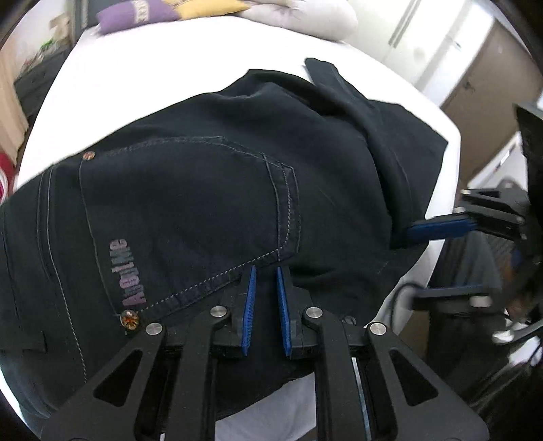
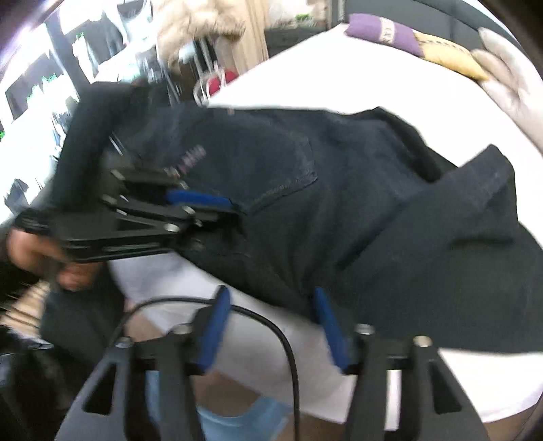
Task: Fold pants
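Observation:
Dark pants (image 1: 210, 190) lie bunched on a white bed (image 1: 176, 68), back pocket up, with a pale logo by the pocket seam. My left gripper (image 1: 265, 269) stands at the pocket's lower corner, its blue pads nearly together, pinching a fold of the fabric. From the right wrist view, the left gripper (image 2: 237, 205) grips the pants (image 2: 373, 210) beside the pocket. My right gripper (image 2: 269, 293) is open at the near edge of the pants, nothing pressed between its pads. In the left wrist view the right gripper (image 1: 415, 263) shows at the right, upper finger touching the pants' edge.
Purple and yellow pillows (image 1: 146, 15) and a pale blanket (image 1: 305, 17) lie at the far end of the bed. A black cable (image 2: 281, 339) loops under my right gripper. A person's hand (image 2: 71, 274) holds the left gripper. Brown cabinets (image 1: 488, 78) stand beyond the bed's right edge.

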A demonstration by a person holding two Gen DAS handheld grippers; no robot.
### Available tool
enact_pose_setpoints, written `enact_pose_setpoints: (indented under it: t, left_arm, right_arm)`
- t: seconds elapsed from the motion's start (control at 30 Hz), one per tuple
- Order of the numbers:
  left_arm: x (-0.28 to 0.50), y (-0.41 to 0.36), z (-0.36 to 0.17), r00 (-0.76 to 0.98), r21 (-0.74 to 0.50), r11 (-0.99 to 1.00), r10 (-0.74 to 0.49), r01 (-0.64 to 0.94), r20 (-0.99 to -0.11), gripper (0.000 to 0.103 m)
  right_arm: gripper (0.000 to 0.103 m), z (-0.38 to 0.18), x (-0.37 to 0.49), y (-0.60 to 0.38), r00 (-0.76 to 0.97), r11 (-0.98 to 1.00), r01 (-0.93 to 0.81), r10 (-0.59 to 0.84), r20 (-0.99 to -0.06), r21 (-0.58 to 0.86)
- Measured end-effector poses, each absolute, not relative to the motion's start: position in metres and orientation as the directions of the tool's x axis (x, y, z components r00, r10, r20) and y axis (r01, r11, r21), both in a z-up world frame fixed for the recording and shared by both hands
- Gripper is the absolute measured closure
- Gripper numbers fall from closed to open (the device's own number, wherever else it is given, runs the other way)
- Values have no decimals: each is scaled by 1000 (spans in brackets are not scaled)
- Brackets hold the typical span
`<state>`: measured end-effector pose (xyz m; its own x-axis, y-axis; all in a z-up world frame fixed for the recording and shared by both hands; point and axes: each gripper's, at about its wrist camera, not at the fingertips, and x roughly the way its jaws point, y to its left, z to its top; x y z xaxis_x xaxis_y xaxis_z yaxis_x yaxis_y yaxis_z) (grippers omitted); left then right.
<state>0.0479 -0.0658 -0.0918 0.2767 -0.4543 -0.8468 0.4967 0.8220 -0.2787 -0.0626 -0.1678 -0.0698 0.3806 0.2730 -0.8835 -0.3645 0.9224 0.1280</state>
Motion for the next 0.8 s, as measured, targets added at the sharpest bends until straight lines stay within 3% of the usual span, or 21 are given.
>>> enact_pose_setpoints:
  t: [0.13,0.27,0.4,0.53,0.67,0.8]
  left_arm:
    - [56,-66,-94,263,-308,824,-467,476,-844,91]
    - [64,-70,-93,259,-316,831,-465,457,-847,91]
    - [63,-66,-98,263,-324,838,-465,440,-845,91]
    - [68,-61,-101,260,-330,841,-465,428,-846,91]
    - [62,-60,-112,255,-330,843,-461,425,-850,91]
    - [63,-54,-115,247,-341,841,-467,420,-849,91]
  right_arm:
    - [38,-35,-57,-245,453,888,-224,460,-764,402]
    - [38,-23,-16,-339,600,820,-4,459,-655,572]
    - [38,-46,40,-412,675,677,178,444,-589,714]
    - [38,-74,86,-446,685,600,289,414,-599,746]
    - [38,-116,118,-470,639,541,454,356,-682,708]
    - [42,-135,133,-481,662,493,456,368,-653,741]
